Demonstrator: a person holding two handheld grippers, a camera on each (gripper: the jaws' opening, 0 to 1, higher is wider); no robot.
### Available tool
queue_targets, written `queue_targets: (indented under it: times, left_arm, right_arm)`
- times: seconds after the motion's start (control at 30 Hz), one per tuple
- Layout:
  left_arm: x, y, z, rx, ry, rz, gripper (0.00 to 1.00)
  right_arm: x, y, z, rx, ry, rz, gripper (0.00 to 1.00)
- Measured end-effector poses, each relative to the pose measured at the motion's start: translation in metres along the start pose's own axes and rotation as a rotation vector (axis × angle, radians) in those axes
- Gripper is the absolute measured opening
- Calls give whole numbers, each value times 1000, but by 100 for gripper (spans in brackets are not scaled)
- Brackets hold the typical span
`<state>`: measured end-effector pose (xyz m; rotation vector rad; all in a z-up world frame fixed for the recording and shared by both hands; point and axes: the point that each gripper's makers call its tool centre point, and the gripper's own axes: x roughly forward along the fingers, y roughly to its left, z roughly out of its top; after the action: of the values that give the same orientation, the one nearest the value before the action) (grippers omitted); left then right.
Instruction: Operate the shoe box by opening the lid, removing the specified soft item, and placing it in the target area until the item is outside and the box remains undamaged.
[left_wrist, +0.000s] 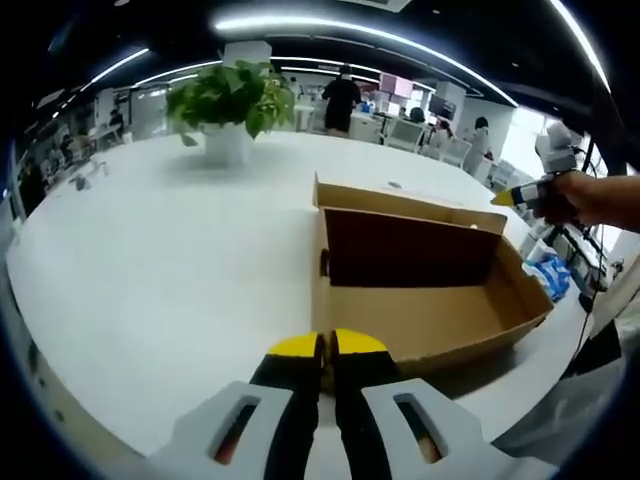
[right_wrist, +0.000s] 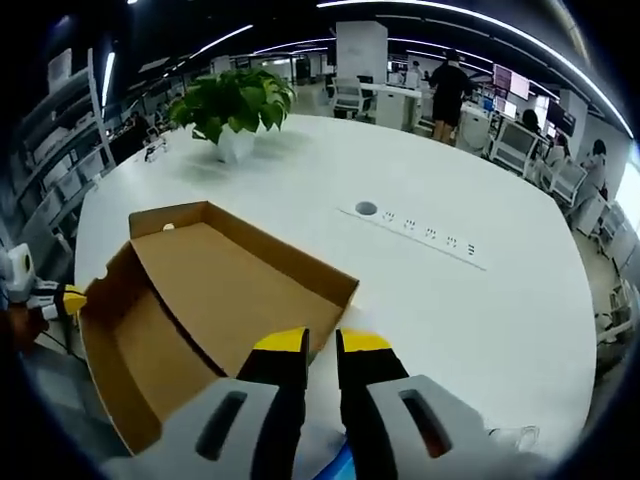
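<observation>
The brown cardboard shoe box (left_wrist: 430, 318) stands open on the white table (left_wrist: 170, 270), with its lid (left_wrist: 400, 206) folded back on the far side. The inside I can see is bare cardboard. My left gripper (left_wrist: 328, 346) is just in front of the box's near wall, its yellow-tipped jaws shut with nothing between them. From the other side, my right gripper (right_wrist: 322, 345) hovers over the lid's edge (right_wrist: 300, 262), jaws a narrow gap apart and holding nothing. A blue and white soft-looking bundle (left_wrist: 551, 272) lies past the box's right end. A hand holds the right gripper (left_wrist: 540, 193) beyond the box.
A potted green plant (left_wrist: 232, 105) stands at the back of the table (right_wrist: 480, 320). A row of sockets (right_wrist: 425, 233) and a round hole (right_wrist: 366, 209) are set into the tabletop. People and desks fill the office behind. The table's edge runs close to the box's right end.
</observation>
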<state>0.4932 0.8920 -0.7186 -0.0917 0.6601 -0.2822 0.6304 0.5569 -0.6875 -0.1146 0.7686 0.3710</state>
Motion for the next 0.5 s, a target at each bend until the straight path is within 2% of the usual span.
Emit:
queue_targets:
  times: [0.5]
  left_arm:
    - [0, 0, 0, -15, -4, -5, 0]
  right_arm:
    - [31, -5, -13, 63, 108, -3, 10]
